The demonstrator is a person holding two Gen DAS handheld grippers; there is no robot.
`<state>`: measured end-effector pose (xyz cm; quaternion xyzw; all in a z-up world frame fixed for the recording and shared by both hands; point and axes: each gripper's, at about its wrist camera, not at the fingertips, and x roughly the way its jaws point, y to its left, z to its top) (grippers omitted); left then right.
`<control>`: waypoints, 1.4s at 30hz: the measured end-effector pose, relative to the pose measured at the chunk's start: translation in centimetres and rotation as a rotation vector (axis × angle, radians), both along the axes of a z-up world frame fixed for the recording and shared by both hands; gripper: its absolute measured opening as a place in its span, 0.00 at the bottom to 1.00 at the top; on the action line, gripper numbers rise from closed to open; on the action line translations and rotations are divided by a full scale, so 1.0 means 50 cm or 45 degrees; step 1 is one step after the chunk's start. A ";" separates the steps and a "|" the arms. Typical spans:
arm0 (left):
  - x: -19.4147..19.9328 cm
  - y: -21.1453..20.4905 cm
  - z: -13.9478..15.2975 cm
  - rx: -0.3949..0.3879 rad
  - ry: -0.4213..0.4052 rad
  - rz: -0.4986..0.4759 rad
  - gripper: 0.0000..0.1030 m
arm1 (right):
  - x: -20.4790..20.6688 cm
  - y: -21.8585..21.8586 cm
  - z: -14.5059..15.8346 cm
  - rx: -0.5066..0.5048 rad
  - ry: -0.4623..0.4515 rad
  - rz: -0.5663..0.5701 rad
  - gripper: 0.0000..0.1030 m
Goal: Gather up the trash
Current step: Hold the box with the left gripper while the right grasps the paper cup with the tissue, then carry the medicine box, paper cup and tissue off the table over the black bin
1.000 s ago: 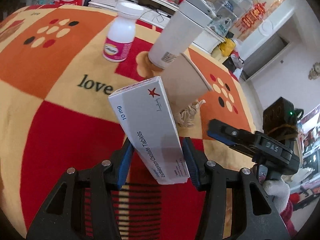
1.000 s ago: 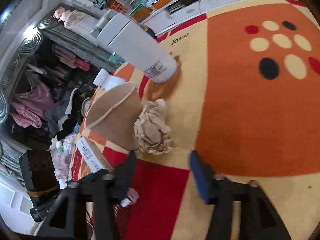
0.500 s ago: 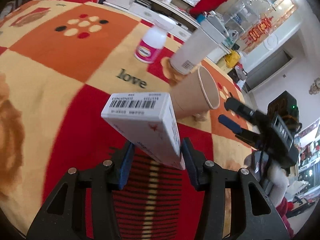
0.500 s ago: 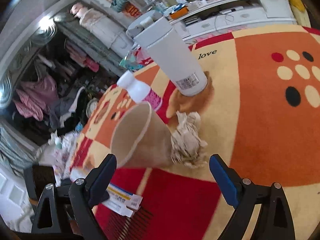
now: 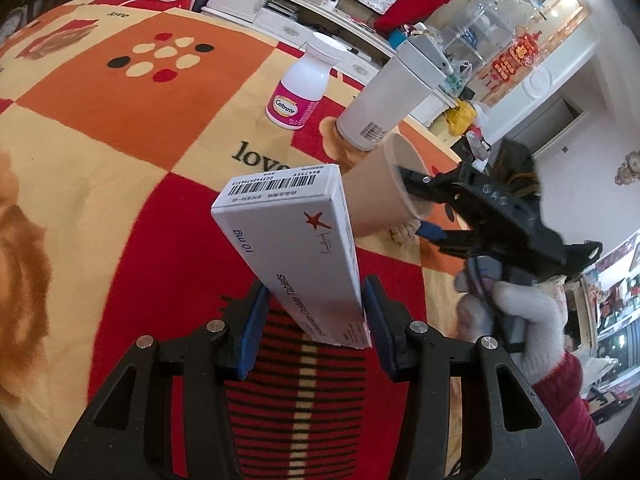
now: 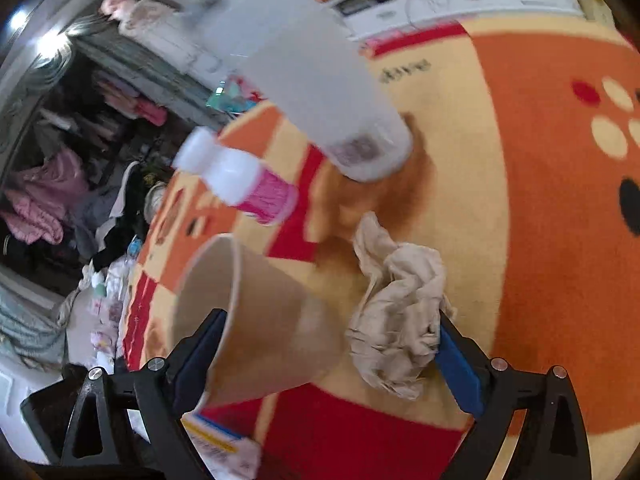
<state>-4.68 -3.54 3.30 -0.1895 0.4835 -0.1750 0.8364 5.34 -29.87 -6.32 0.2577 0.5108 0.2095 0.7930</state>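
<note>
Gripping a flat white cardboard tablet box [image 5: 294, 248] by its lower end, the left gripper [image 5: 314, 320] has both blue pads pressed on the box's long sides, so the box juts up and away with its barcoded end panel uppermost. It hangs above a soft, fuzzy blanket [image 5: 120, 184] of red, orange and cream squares with dots and the word "love".

The right gripper [image 6: 326, 354] has just been opening and now stands very wide. Between its jaws lie two things: a tan paper cup [image 6: 256, 320], a smooth cone tipped on its side, and a crumpled beige tissue [image 6: 396, 316], soft and creased, touching the cup's base end. The left finger sits inside the cup's mouth, as the left wrist view shows; the right pad is just beside the tissue's outer edge, and whether it touches is unclear. A hand in a white fleecy glove [image 5: 524, 316] with a dark red knitted sleeve [image 5: 560, 408] holds this gripper.

Beyond the cup, toward the blanket's far edge, stands a tall matte white tumbler [image 5: 392, 108] with a grey lid, and beside it a glossy white plastic bottle [image 5: 306, 84] with a pink label and a round cap. The right wrist view is blurred.
</note>
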 end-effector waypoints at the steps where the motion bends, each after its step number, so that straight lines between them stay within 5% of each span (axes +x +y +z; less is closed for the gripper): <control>1: 0.002 -0.001 -0.002 0.000 0.001 -0.002 0.44 | -0.002 -0.007 0.001 0.024 -0.027 -0.011 0.93; 3: 0.006 -0.004 -0.004 -0.001 0.003 -0.004 0.44 | -0.004 -0.003 0.002 -0.008 -0.043 0.007 0.88; 5: 0.009 -0.009 -0.003 -0.007 0.005 -0.004 0.43 | -0.012 0.008 0.005 -0.126 -0.076 0.025 0.55; 7: 0.011 -0.014 -0.003 -0.012 0.003 -0.003 0.42 | -0.016 0.007 0.004 -0.184 -0.089 0.044 0.33; 9: 0.010 -0.019 -0.002 -0.015 0.003 -0.005 0.40 | -0.024 -0.008 0.000 -0.140 -0.090 0.044 0.27; 23: -0.024 -0.084 0.015 -0.114 0.020 -0.087 0.40 | -0.197 -0.134 0.062 0.017 -0.176 0.038 0.25; 42: -0.112 -0.375 0.040 0.011 -0.027 -0.385 0.40 | -0.398 -0.368 0.095 -0.122 -0.185 -0.182 0.25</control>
